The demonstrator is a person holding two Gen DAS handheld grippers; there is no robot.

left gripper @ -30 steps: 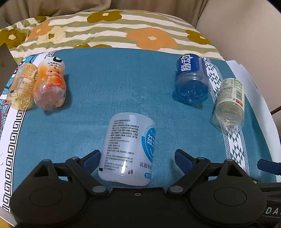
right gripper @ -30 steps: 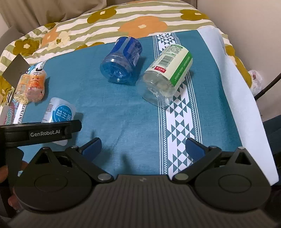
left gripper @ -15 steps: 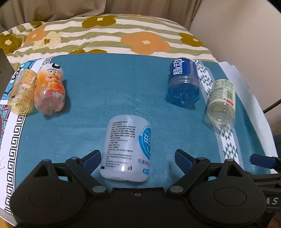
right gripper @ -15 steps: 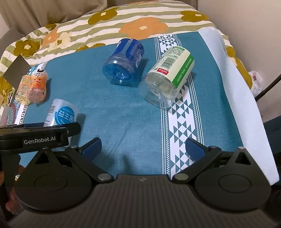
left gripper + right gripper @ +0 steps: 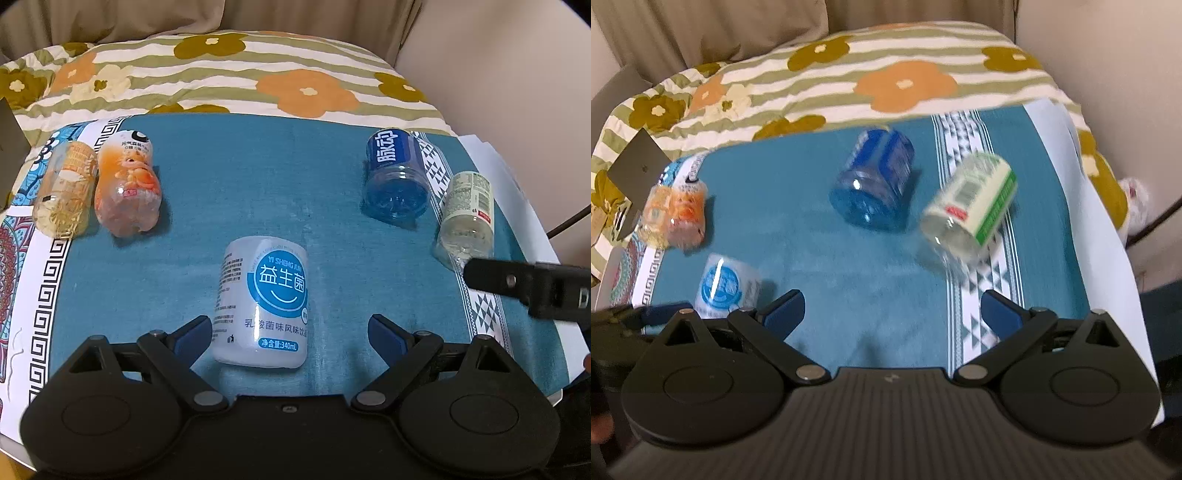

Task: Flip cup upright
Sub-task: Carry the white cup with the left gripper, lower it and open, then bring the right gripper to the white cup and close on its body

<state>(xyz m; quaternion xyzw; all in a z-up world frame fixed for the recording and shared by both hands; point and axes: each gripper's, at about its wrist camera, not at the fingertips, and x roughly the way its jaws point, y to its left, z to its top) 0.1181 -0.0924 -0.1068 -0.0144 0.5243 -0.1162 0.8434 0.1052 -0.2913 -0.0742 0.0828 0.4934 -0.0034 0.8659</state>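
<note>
Floral quilt (image 5: 229, 74); teal cloth (image 5: 258, 177)

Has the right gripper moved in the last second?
Yes. In the left wrist view the right gripper has pushed in leftward from the frame edge, reaching the white patterned stripe below the green-label cup.

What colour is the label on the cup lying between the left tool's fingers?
White with a blue circle and blue lettering on the cup, clearest in the left wrist view.
</note>
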